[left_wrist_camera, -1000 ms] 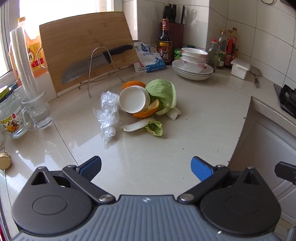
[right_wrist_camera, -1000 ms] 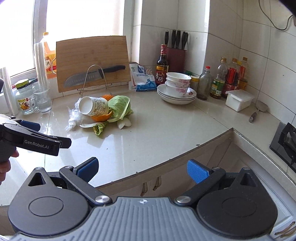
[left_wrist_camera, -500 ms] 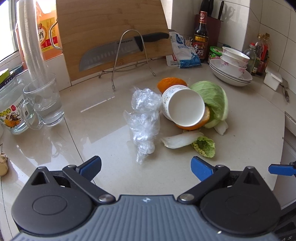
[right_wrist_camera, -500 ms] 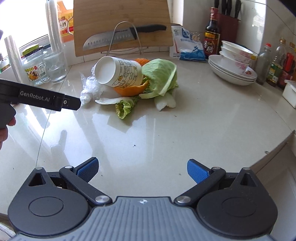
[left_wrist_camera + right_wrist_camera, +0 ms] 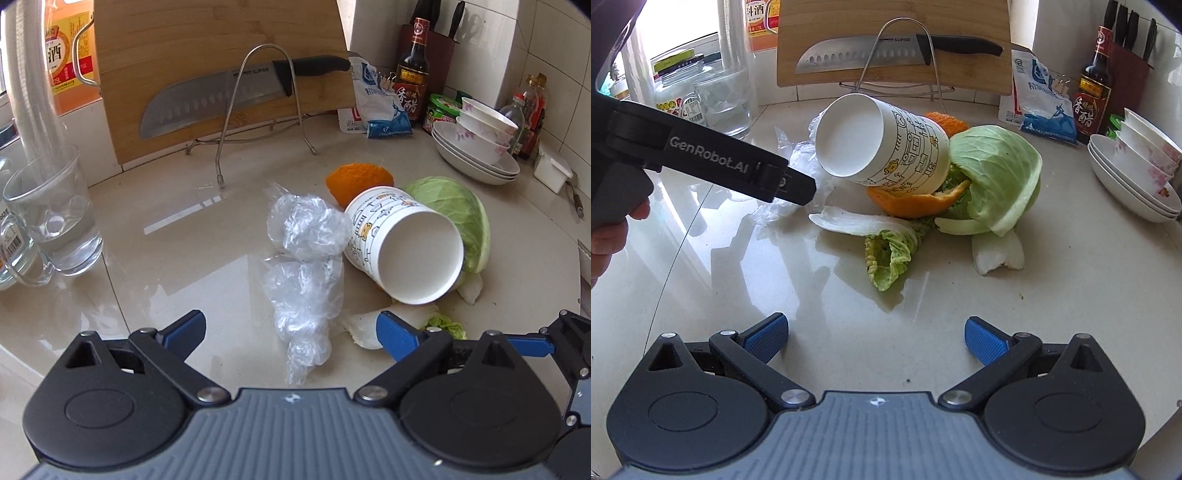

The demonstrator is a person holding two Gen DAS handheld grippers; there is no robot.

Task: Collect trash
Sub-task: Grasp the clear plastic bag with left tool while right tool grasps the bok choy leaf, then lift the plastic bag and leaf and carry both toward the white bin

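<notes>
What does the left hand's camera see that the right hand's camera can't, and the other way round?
Only the left wrist view shows the whole clear plastic wrap lying between the left gripper's open fingers, whose jaws have just been closing a little, and the white lidded box. Only the right wrist view shows the orange peel under the cup, the person's hand, and the right gripper open over bare counter. Both show the paper cup, the cabbage, the knife and the bowls.
</notes>
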